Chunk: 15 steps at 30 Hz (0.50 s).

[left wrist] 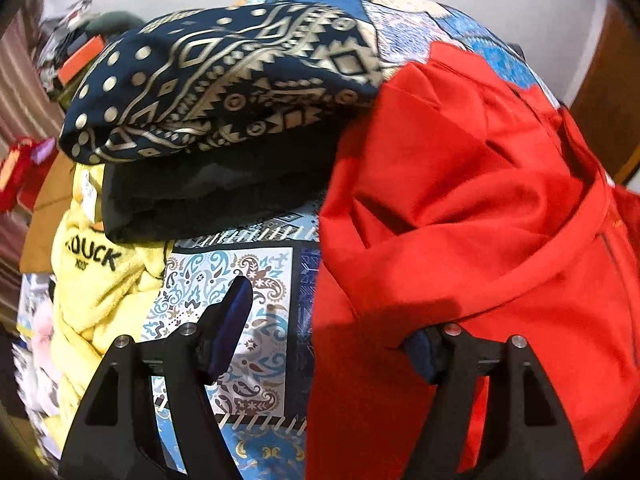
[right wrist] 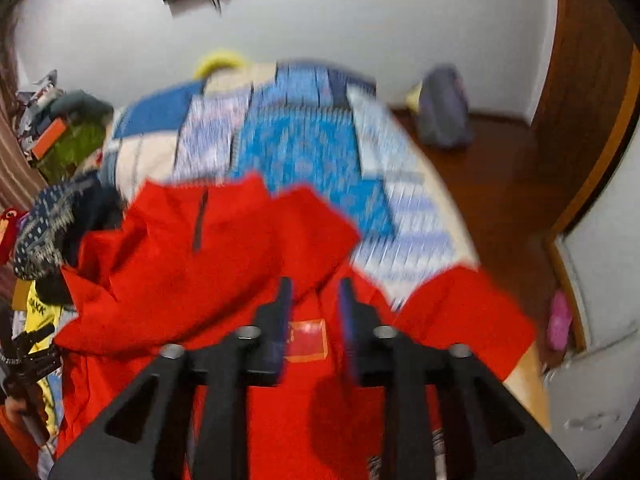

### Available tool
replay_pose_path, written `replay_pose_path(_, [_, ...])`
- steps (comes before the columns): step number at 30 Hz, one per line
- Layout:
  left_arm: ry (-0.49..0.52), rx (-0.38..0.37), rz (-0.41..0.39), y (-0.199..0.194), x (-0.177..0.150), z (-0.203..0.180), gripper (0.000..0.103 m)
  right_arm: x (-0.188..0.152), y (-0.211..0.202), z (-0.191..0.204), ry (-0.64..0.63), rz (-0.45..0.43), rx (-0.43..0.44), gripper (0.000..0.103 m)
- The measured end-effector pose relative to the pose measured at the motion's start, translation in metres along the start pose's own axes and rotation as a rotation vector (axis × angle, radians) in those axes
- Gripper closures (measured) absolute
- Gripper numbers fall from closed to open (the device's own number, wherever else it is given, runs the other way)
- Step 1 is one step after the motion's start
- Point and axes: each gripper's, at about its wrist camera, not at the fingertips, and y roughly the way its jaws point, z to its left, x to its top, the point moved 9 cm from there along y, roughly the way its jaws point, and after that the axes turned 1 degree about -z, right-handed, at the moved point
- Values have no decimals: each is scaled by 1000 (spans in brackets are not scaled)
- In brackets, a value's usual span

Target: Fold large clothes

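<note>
A large red garment (left wrist: 472,216) lies crumpled on the blue patterned bedspread (left wrist: 240,280). In the right wrist view the red garment (right wrist: 208,248) spreads across the near part of the bed, with a dark zip and a red patch. My left gripper (left wrist: 320,316) is open at the garment's left edge; its left finger (left wrist: 232,316) is over the bedspread and its right finger is mostly hidden under red cloth. My right gripper (right wrist: 316,300) is open a little above the red garment, with nothing between its fingers. The view is blurred.
A navy and gold patterned cloth (left wrist: 224,76) lies on a black garment (left wrist: 208,196) behind the left gripper. A yellow garment (left wrist: 96,280) lies at the left. Clutter (right wrist: 60,136) sits left of the bed. A bag (right wrist: 444,108) stands on the wooden floor at the right.
</note>
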Motion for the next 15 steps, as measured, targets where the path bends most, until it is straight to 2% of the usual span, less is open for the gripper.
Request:
replay_pose_path(5, [74,-8,-13,-7,-5,-14,34,-24,42,1,68,115,65,64])
replay_pose_path(8, [98,-33,-20,-12,-7,-23,34,-29,59,6,110,155,117,64])
replay_pose_path(12, [107,-54,-37,-15,-1,-34,34,-28,73,5,194,173,107,64])
replay_pose_path(15, [104,-90,-60,-19,10,-44,34,-17,70,17,196,162,152,64])
